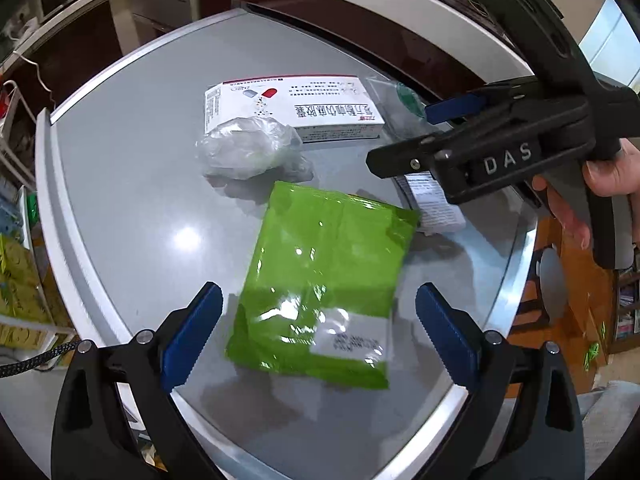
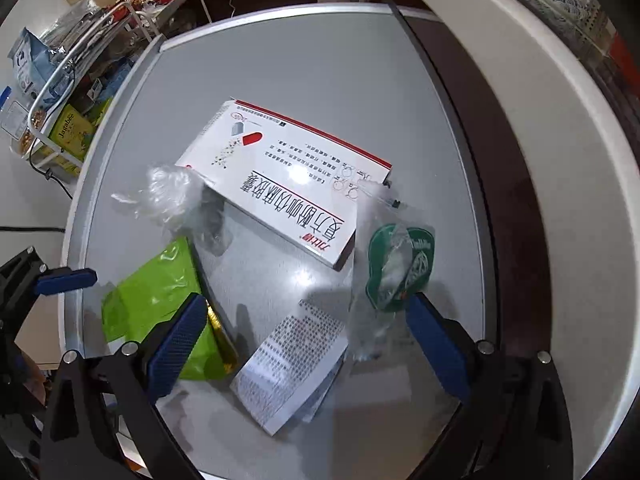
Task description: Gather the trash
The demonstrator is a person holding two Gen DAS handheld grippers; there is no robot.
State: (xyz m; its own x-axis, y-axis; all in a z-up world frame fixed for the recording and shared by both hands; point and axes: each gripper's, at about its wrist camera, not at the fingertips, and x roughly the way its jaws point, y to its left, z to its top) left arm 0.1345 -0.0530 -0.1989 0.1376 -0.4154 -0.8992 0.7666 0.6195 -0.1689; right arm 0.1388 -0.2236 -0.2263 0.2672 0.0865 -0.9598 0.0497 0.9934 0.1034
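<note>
Lying scattered on the grey worktop (image 1: 132, 200) are five bits of trash: a white medicine box (image 2: 280, 184) with a red stripe, a crumpled clear plastic wrap (image 2: 176, 200) touching the box's near-left corner, a green pouch (image 1: 324, 280), a folded printed leaflet (image 2: 292, 364), and a clear bag with a green label (image 2: 396, 264) just beside the box's right end. A wire rack of snack packets (image 2: 64, 112) stands off the worktop's left edge. Both tools are spread wide and hold nothing. The left hand-held gripper (image 1: 318, 332) hovers over the green pouch, whose near end with its white label lies between the blue pads without touching them. The right hand-held gripper (image 2: 304, 344), held in a hand (image 1: 608, 176), hangs over the leaflet, which lies between its fingers; its left pad overlaps the pouch's gold edge in that view, and its right pad is near the green-labelled bag.
</note>
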